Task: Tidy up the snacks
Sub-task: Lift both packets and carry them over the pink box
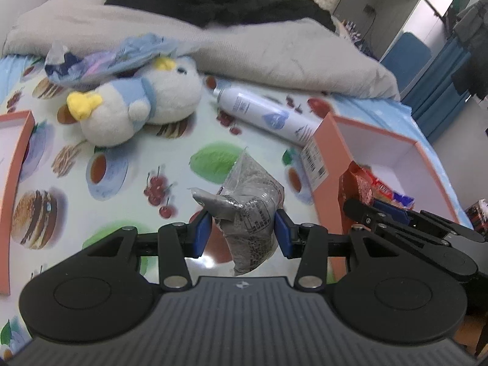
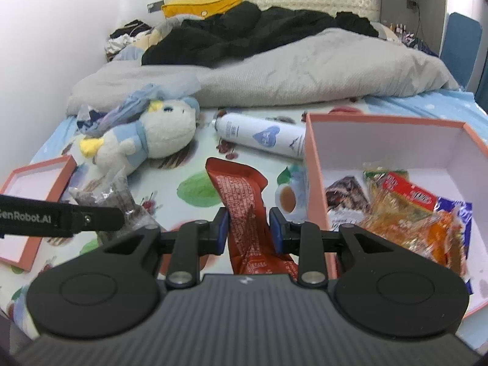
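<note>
**Both grippers loaded, box to the right**

Left gripper (image 1: 242, 233) is clamped on a clear packet of grey-black snack (image 1: 248, 213), its blue pads pressing the packet's sides; the packet hangs tilted above the printed bed sheet (image 1: 128, 158). Right gripper (image 2: 248, 231) is clenched on an orange-red snack wrapper (image 2: 244, 210), whose long axis runs along the fingers and leans away toward the far end of the bed.

Just right of the right gripper stands the open pink box (image 2: 314, 177), already holding several bright wrappers (image 2: 405, 210). So the right hand is the nearer one; the coming move is probably a short swing right over the near wall, while the left packet must cross further.

Beyond lie a white spray can (image 2: 259, 135), a plush penguin (image 2: 146, 140), a grey blanket (image 2: 305, 70) and dark clothes.

Only the right wrist view shows the box's contents and the pink lid (image 2: 39, 195) at left; the left wrist view shows the box's barcode label (image 1: 315, 160) and the packet's grip.
</note>
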The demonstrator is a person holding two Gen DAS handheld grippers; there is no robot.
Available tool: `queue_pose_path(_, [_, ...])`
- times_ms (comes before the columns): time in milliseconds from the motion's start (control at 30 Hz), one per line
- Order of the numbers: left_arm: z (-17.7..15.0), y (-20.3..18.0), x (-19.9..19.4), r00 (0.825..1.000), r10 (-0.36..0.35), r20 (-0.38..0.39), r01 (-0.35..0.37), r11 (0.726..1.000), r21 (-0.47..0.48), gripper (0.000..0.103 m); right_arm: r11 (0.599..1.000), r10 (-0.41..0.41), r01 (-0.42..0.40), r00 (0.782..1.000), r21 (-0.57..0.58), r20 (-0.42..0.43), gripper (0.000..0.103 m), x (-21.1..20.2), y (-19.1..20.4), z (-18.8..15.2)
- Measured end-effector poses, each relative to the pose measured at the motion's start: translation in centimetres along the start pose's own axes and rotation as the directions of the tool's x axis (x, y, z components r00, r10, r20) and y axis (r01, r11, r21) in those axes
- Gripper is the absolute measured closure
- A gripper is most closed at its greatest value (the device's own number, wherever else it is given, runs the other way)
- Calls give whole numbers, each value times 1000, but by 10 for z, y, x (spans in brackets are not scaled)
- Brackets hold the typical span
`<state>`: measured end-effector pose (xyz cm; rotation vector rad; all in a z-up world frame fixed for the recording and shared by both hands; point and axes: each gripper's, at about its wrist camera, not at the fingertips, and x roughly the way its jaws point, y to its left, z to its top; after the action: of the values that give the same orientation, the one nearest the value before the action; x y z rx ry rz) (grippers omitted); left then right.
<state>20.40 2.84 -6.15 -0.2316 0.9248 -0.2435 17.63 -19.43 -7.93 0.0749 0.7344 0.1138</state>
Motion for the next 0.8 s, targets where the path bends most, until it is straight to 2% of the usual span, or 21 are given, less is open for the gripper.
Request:
queue_pose_path(333, [27,-26,-28,995,-48,87,46,999,25,52,1000,-20,21,997,-13,73,71,-29,-10,30])
queue_pose_path(800, [54,-80,-55,977,-132,167,120,989,82,52,998,-68,69,981,4,184,71,-71,-41,65])
